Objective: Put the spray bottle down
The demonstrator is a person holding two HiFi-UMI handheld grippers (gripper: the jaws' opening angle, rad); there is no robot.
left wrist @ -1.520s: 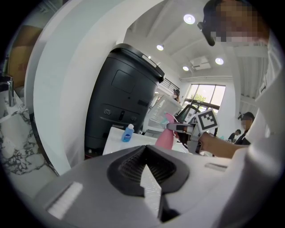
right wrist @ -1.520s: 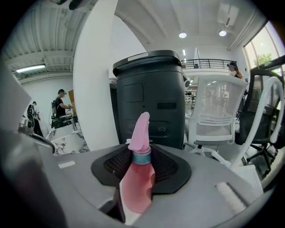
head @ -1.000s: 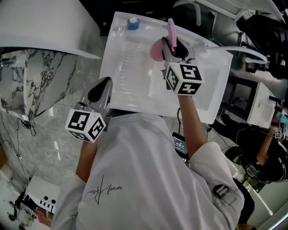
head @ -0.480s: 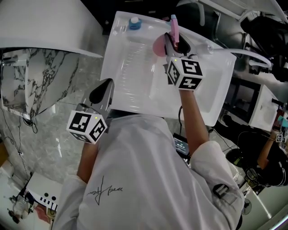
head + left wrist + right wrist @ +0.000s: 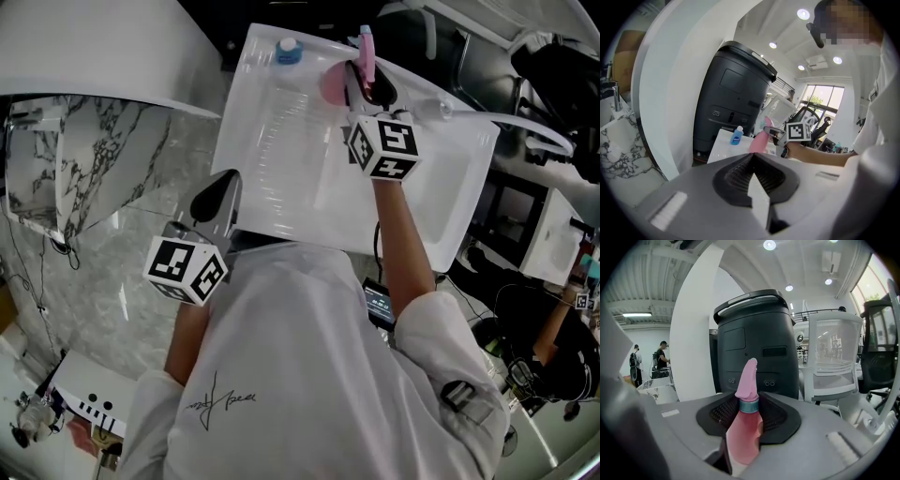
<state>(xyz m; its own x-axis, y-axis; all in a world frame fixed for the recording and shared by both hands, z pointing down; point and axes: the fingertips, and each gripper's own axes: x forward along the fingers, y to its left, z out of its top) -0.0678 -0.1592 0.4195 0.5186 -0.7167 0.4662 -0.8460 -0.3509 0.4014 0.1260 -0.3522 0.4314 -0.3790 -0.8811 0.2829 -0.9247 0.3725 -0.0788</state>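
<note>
A pink spray bottle with a blue collar stands upright between the jaws of my right gripper, which is shut on its body. In the right gripper view the bottle fills the gap between the pads, its nozzle pointing up. It hangs over the far edge of the white table; whether its base touches the top I cannot tell. My left gripper stays at the table's near edge with its jaws shut and nothing in them. The left gripper view shows the pink bottle ahead.
A small blue-capped bottle stands at the table's far corner. A tall black bin rises just beyond the table, a white chair to its right. A marble counter lies at the left. Two people stand far off.
My right gripper has carried the pink bottle a little farther toward the table's far edge and slightly lower. The left gripper has stayed where it was.
</note>
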